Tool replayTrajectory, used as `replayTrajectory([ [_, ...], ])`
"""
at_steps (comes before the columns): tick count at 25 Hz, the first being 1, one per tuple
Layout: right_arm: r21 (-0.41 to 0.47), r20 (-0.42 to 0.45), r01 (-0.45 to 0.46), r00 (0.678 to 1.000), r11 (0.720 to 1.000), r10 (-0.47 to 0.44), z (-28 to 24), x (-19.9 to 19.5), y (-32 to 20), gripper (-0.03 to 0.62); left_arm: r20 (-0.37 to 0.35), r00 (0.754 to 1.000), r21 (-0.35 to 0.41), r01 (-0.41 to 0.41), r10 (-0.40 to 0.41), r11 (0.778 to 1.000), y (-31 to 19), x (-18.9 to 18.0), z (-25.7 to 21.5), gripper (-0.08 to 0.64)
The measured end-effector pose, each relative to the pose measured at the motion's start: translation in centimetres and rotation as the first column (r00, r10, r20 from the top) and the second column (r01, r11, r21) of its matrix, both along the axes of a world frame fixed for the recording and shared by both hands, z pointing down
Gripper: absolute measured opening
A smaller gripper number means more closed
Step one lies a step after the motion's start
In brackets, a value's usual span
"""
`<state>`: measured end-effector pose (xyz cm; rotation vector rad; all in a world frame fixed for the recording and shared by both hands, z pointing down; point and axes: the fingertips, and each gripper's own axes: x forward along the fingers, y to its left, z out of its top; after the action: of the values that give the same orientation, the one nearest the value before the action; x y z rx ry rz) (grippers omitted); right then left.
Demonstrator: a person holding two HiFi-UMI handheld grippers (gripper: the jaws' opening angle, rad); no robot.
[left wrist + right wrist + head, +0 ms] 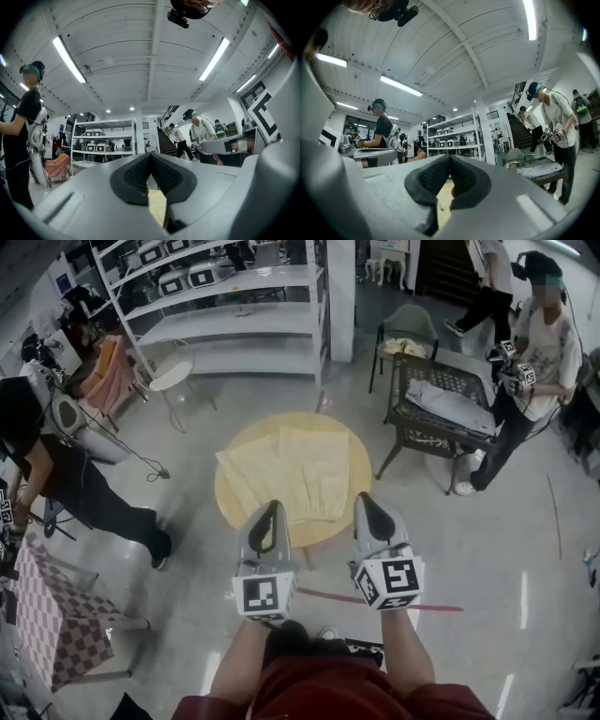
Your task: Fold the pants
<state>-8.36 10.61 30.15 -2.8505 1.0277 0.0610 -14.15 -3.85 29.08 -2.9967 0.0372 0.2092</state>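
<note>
Left gripper (pixel 271 511) hovers at the near edge of the round table (pixel 228 503), jaws pressed together with nothing between them; pale yellow pants (pixel 292 472) lie spread flat on the tabletop, just beyond both grippers' tips; right gripper (pixel 367 502), beside the left, is likewise closed and empty; further right, a dark wicker seat (pixel 405 423) carries a grey cloth (pixel 455 404).

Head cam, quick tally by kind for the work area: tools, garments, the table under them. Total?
Tools: 2 (left tool, right tool, both shut and empty)
Yellow pants: 1
Round table: 1
Total: 4
</note>
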Motion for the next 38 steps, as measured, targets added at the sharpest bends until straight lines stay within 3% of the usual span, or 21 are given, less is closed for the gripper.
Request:
replayTrajectory([
  [12, -0.017, -0.010, -0.079, 0.997, 0.997, 0.079, 1.5, 3.3, 4.8, 0.002, -0.018, 0.997, -0.024, -0.071, 0.070, 0.997, 4.5, 4.5, 1.4, 0.006],
  [20, -0.051, 0.011, -0.056, 0.998, 0.997, 0.057, 3.5, 8.0, 5.0, 0.002, -0.011, 0.998, -0.054, -0.057, 0.056, 0.997, 5.2, 8.9, 3.3, 0.006],
  [38, -0.119, 0.011, 0.104, 0.995, 0.987, -0.103, 3.7, 24.2, 1.1, 0.002, -0.022, 0.994, -0.125, 0.102, -0.105, 0.987, 3.4, 22.8, 3.8, 0.006],
])
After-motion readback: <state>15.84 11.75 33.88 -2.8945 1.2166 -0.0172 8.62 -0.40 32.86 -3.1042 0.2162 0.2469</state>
